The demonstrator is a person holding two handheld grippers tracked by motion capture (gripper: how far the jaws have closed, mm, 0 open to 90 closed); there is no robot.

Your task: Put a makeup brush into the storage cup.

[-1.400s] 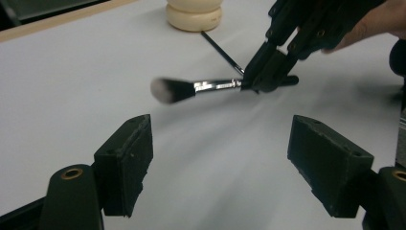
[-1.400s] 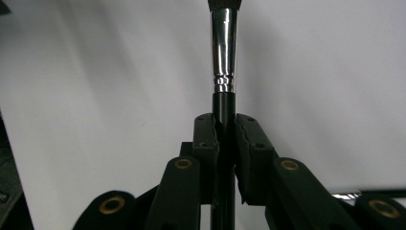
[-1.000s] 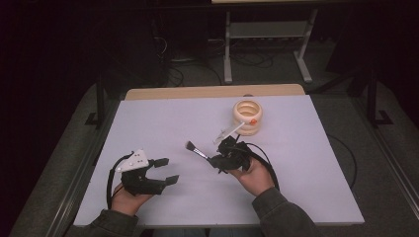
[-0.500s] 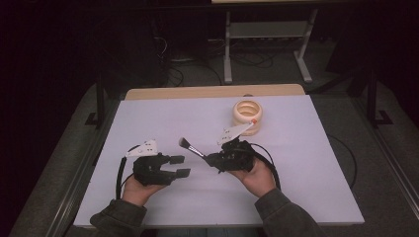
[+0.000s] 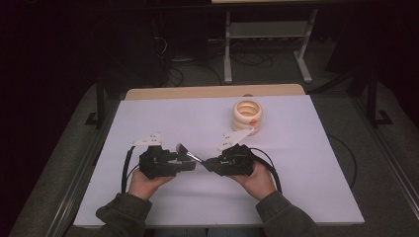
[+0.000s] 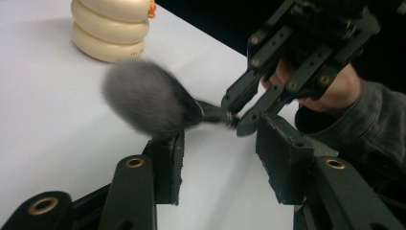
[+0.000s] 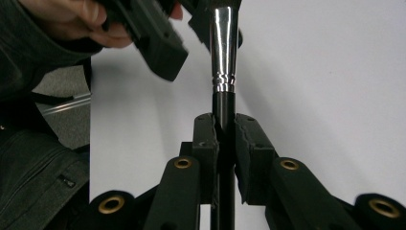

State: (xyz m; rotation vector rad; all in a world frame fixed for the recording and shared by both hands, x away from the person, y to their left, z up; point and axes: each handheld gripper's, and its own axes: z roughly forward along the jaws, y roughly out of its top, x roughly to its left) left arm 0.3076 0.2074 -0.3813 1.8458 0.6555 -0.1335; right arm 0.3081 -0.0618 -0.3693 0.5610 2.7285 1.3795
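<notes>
Clamped tight on the black handle of a makeup brush point(image 7: 223, 72), the right gripper point(image 7: 224, 139) has its two pads pressed against the handle from both sides, with the silver ferrule running out from between them toward 12 o'clock in the right gripper view. In the high view the right gripper point(image 5: 210, 163) sits near the front middle of the white table point(image 5: 316, 197), and the brush point(image 5: 187, 154) sticks out of it toward 10 o'clock, its grey bristle head lifted off the surface.

The left gripper point(image 6: 218, 155) has its jaws partly apart; they have just been closing. In the left gripper view the fluffy bristle head point(image 6: 148, 103) lies just above the left pad, at about 11 o'clock from the gap, and appears to brush its top edge, while the right pad stands apart from the brush. The ferrule crosses above the gap toward the right gripper point(image 6: 237, 120) at 1 o'clock. Neither pad presses on the brush. In the high view the left gripper point(image 5: 190, 165) sits at 9 o'clock of the right one, their tips almost meeting under the brush.

One container stands on the table: a cream, ringed jar point(image 5: 247, 114) with a small orange mark on its side, at about 1 o'clock from the right gripper and well apart from the brush. Its mouth is open; what it holds cannot be told.
</notes>
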